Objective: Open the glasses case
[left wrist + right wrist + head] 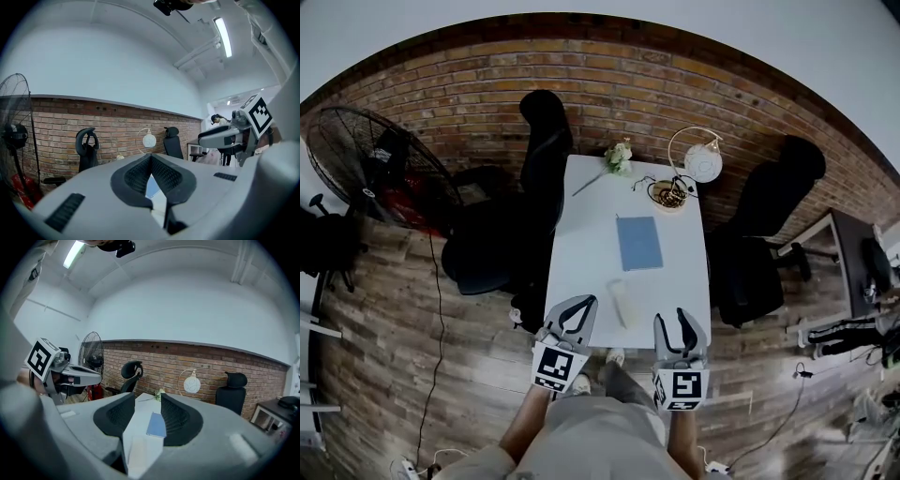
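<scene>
Closest to the head cam are my two claws, hovering at the near end of the white table point(581, 234). My left claw point(587, 304) has its tips pinched together with nothing in them, only a thin wedge of gap behind the tips. My right claw point(677, 320) is partly open with a modest gap, and it's empty too. Looking down its jaws, I only see tabletop. The glasses case point(621, 302) is a pale oblong that looks closed as far as I can tell. It lies on the table just ahead of both claws, in the lane between them, a bit right of the left tips and left of the right ones. A blue notebook point(639, 243) sits further ahead, apart from the case. So I'd call this the approach step: nothing touched, lid not lifted yet. For the next move, I reckon the left claw needs to spread and come in to pin the base. The right claw then has to drop lower and get a jaw on the lid seam. I can't make out which long side has the hinge, so I'd sort that before prying. A light case like that probably skates if I nudge it unheld.
</scene>
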Tool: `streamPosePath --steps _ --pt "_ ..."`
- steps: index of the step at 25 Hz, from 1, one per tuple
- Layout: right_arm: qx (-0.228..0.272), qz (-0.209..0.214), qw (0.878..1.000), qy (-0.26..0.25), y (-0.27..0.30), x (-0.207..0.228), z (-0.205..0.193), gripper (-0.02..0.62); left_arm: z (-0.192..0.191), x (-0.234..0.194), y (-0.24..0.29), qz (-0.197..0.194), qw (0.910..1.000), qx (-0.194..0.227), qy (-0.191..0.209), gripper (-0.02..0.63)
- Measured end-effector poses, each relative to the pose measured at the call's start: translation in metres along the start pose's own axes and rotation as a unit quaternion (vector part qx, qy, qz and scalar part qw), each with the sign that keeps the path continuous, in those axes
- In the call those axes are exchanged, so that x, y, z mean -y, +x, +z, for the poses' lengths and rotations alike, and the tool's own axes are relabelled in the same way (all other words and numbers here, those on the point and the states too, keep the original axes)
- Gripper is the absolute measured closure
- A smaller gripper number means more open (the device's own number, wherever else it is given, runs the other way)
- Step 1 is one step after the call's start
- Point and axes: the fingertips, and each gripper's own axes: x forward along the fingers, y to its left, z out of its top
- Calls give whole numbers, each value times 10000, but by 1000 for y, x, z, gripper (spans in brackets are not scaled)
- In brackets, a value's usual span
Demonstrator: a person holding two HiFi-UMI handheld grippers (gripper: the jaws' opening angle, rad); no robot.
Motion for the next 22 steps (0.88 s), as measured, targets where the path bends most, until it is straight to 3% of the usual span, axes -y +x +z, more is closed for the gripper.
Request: streamPosePath --steps 22 --pt "-215 630 9976 195 94 51 -29 419 -14 -26 94 312 9989 -346 66 603"
